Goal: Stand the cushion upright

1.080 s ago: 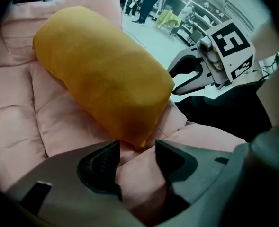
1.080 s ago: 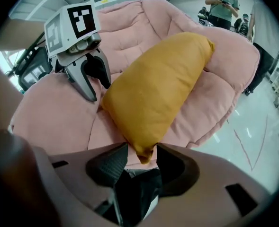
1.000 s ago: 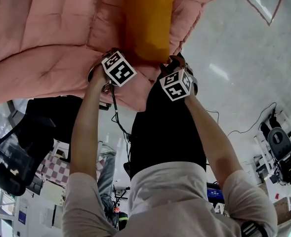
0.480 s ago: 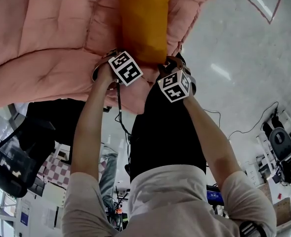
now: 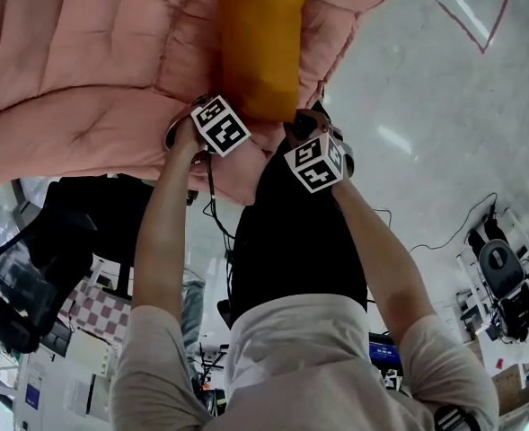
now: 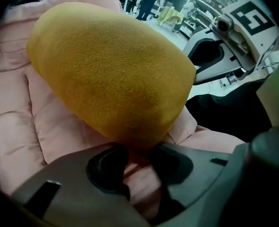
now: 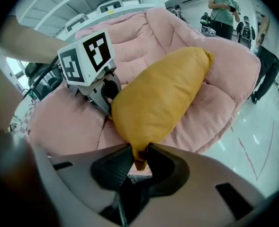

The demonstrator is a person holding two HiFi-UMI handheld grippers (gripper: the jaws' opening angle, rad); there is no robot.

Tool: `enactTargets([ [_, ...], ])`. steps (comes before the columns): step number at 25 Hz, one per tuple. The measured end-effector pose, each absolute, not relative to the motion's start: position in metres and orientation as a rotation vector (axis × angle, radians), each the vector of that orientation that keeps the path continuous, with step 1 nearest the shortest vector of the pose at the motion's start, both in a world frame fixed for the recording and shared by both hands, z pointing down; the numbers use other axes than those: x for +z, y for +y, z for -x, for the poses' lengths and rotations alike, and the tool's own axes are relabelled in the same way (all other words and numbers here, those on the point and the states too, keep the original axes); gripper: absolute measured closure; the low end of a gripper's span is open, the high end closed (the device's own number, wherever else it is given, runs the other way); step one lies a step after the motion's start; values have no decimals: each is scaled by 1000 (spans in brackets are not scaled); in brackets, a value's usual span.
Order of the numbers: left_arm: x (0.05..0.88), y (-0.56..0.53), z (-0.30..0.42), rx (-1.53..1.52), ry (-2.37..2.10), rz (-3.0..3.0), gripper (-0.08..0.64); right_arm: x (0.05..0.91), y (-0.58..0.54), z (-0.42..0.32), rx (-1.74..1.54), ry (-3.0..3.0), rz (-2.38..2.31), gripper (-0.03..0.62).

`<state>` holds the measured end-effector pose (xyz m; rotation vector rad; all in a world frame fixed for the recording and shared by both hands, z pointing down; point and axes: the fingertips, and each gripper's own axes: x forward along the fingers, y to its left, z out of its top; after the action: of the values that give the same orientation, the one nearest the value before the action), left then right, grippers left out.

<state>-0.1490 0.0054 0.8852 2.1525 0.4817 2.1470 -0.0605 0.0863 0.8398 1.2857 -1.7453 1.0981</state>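
Note:
A mustard-yellow cushion (image 5: 260, 43) lies lengthwise on a pink quilted lounger (image 5: 84, 70). Both grippers are at its near end. My left gripper (image 6: 137, 157) has just been closing, and its pads now pinch the cushion's (image 6: 111, 74) lower left corner. My right gripper (image 7: 138, 162) has also been closing and is shut on the pointed right corner of the cushion (image 7: 158, 98). In the head view the left gripper (image 5: 235, 117) and the right gripper (image 5: 296, 126) flank the cushion's end, with their marker cubes toward me. The cushion still rests on the lounger.
The lounger's (image 7: 177, 37) padded back rises behind the cushion. A grey floor with a red tape line (image 5: 462, 25) lies to the right. A black office chair (image 5: 30, 268) stands at the lower left. People (image 7: 224, 8) stand far off.
Both grippers have drawn in against the cushion's near end and their jaws have narrowed onto its corners. The right gripper has lifted slightly. The cushion has barely shifted.

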Motion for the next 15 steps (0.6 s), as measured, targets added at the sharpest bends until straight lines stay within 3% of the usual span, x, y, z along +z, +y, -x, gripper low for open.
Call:
enactTargets([
  [15, 796, 22, 130, 1746, 259, -2114, 471, 725, 75, 35, 968, -1823, -1211, 521],
])
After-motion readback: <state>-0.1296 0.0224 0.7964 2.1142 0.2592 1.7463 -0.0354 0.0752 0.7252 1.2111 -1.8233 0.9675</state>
